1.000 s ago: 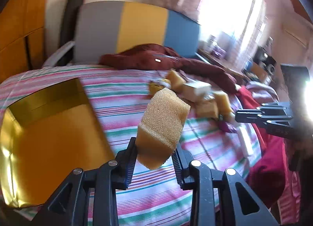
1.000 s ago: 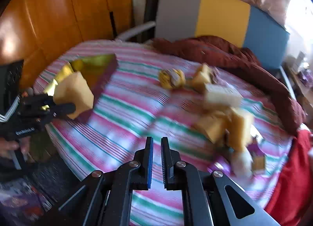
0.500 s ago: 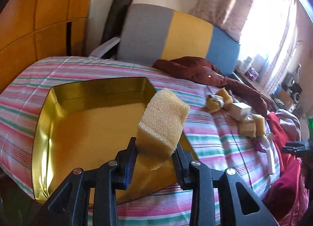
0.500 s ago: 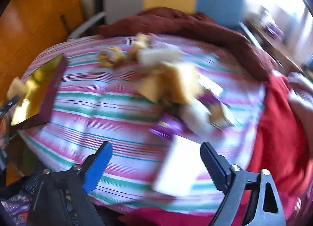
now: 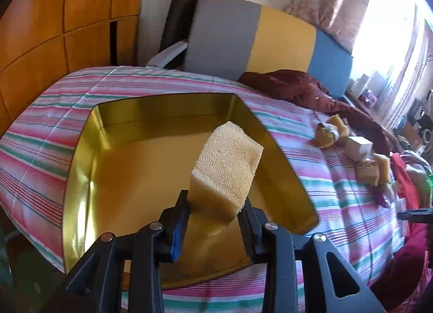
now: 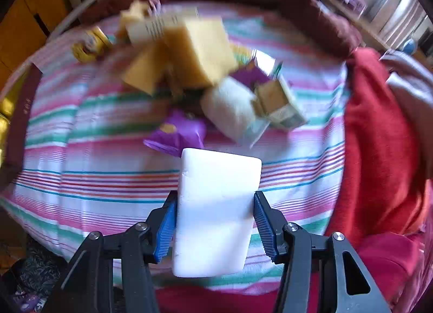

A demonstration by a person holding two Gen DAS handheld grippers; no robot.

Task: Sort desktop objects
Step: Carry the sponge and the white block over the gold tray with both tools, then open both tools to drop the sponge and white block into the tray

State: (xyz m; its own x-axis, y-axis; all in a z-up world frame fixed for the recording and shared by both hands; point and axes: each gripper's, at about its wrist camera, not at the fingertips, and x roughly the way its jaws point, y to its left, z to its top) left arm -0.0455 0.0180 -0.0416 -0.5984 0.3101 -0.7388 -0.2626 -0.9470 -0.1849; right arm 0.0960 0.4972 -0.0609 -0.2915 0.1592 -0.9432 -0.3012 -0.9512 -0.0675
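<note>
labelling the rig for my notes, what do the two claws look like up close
Both are black plastic. The left claw and right claw each have two angular fingers with silver rivets, triangular cut-outs in the arms, and ribbed pads that show blue. No cables, sleeves or markings show.

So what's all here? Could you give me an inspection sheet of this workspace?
Surface: striped cloth.
Job's things: yellow sponge held over the gold tray; white block between the right jaws.
Clutter: pile of sponges and boxes, purple wrapper, red cloth.
Grippers: left gripper shut on the sponge; right gripper closing, pads not yet pressing.
Cables: nothing seen.
Surroundings: wooden cupboard, striped headboard, bright window.
</note>
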